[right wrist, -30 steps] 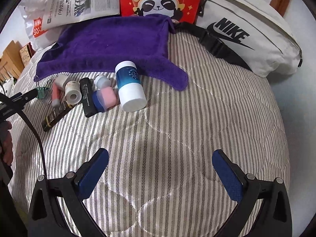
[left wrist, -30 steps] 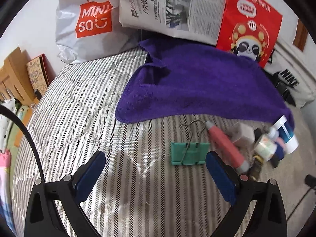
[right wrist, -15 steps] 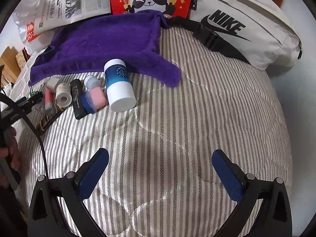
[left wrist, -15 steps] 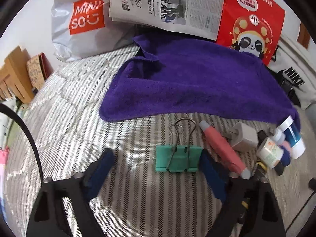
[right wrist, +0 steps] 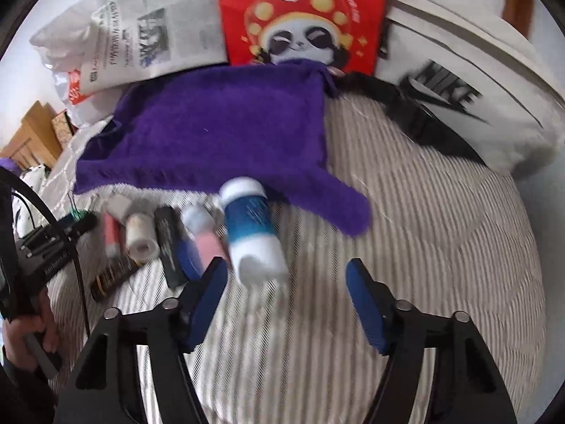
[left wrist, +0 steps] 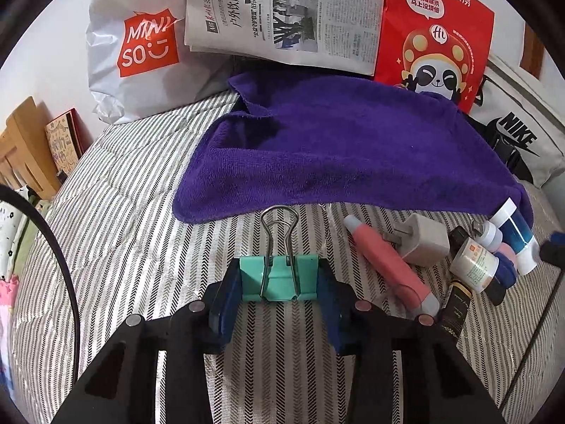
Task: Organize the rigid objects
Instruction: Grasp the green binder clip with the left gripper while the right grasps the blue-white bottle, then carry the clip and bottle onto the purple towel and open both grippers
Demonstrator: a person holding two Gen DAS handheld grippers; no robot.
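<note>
Things lie on a striped bedspread [left wrist: 116, 219], with a purple towel [left wrist: 335, 152] spread toward its far edge. Farthest left of the small items is a green binder clip [left wrist: 279, 277], lying flat with its wire handles pointing at the towel. The left gripper [left wrist: 279, 295] has it between its blue pads, which are closing in and touch the clip's two ends. Just right of the clip lies a pink tube [left wrist: 390, 263], and beside that a white plug adapter [left wrist: 422, 242]. Next comes a small white jar [left wrist: 475, 263] against a black stick [left wrist: 459, 304] and a pink and blue piece [left wrist: 505, 259], all crowded together. At the right end of this cluster lies a blue and white bottle [right wrist: 252, 229] on its side, its top touching the towel's near edge. The right gripper [right wrist: 286, 279] hangs just in front of the bottle's base, jaws half spread and closing, with nothing yet between the pads. Along the far edge of the bedspread stand a grey shopping bag [left wrist: 134, 53], a newspaper [left wrist: 286, 17], a red panda bag [left wrist: 438, 42] and a white sports bag [right wrist: 459, 81].
</note>
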